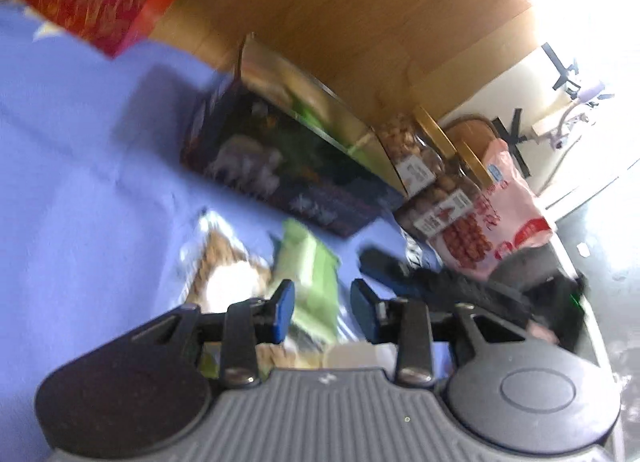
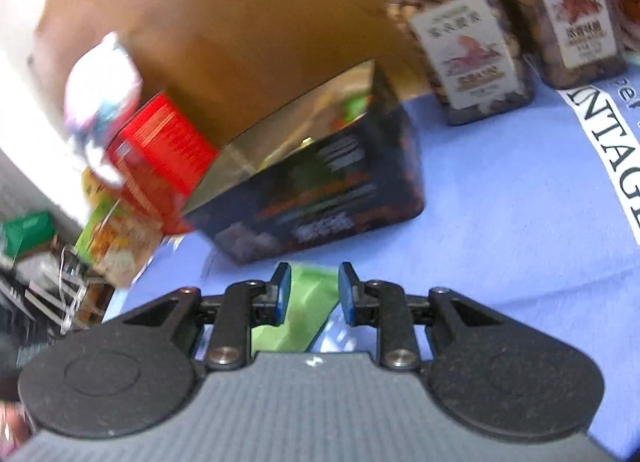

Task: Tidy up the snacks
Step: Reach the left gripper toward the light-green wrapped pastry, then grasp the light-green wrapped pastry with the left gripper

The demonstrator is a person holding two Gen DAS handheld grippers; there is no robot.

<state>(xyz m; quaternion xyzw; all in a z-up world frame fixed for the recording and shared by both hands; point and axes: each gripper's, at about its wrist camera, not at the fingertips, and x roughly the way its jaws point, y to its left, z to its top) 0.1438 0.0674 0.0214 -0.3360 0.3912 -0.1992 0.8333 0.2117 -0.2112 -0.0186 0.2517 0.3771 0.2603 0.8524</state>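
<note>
Two handheld grippers hover over a blue cloth (image 1: pixel 80 166) strewn with snacks. The left gripper (image 1: pixel 322 310) has its jaws partly apart above a green packet (image 1: pixel 310 274), not pressing on it. The right gripper (image 2: pixel 314 294) is likewise partly apart, and the green packet (image 2: pixel 308 302) shows between its blue pads without clear contact. Just beyond stands a dark box (image 2: pixel 320 190), with two nut jars (image 2: pixel 472 58) to the right and a red box (image 2: pixel 160 150) to the left.

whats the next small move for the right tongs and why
Probably ease the right tongs forward and close on the green packet. It lies on the blue cloth between the parted pads, which do not seem to press it yet, though blur makes that uncertain.
</note>
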